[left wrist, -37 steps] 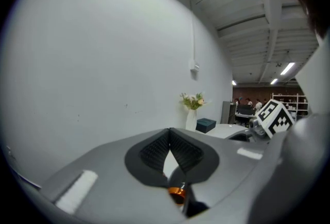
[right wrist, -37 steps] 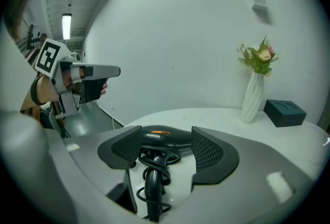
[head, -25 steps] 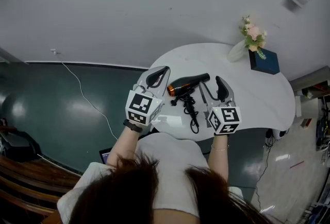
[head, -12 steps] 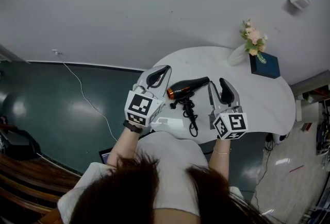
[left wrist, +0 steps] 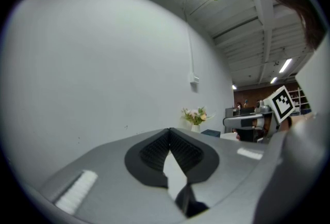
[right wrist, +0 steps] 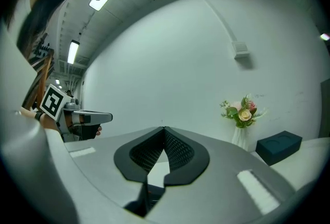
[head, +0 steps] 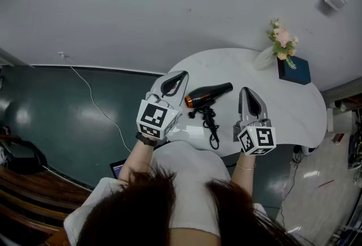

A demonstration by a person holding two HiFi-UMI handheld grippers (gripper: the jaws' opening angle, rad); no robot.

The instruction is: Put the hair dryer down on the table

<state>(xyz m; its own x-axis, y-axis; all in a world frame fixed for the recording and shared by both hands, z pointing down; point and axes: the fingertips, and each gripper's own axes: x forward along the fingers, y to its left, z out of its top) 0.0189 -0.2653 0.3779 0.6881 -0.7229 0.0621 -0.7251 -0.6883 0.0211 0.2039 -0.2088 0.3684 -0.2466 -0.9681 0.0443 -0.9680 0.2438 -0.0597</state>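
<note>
The hair dryer [head: 207,95], black with an orange band, lies on its side on the white table [head: 283,106]; its black cord [head: 211,125] is bundled in front of it. Nothing holds it. My left gripper [head: 181,74] hovers just left of the dryer's orange end, jaws shut and empty; its tips [left wrist: 169,130] meet. My right gripper [head: 246,90] hangs a little to the right of the nozzle, clear of it, shut with nothing between its tips [right wrist: 164,128]. Each gripper view shows the other gripper [left wrist: 248,123] [right wrist: 85,117] across the table.
A white vase of flowers [head: 279,41] [right wrist: 240,115] [left wrist: 195,116] and a dark blue box [head: 294,69] [right wrist: 278,147] stand at the table's far right. Beyond the table is a dark green floor with a white cable [head: 96,106].
My right gripper has drawn back to the right, away from the hair dryer, and its jaws have gone from open to shut. The dryer stays on the table. The left gripper has hardly moved.
</note>
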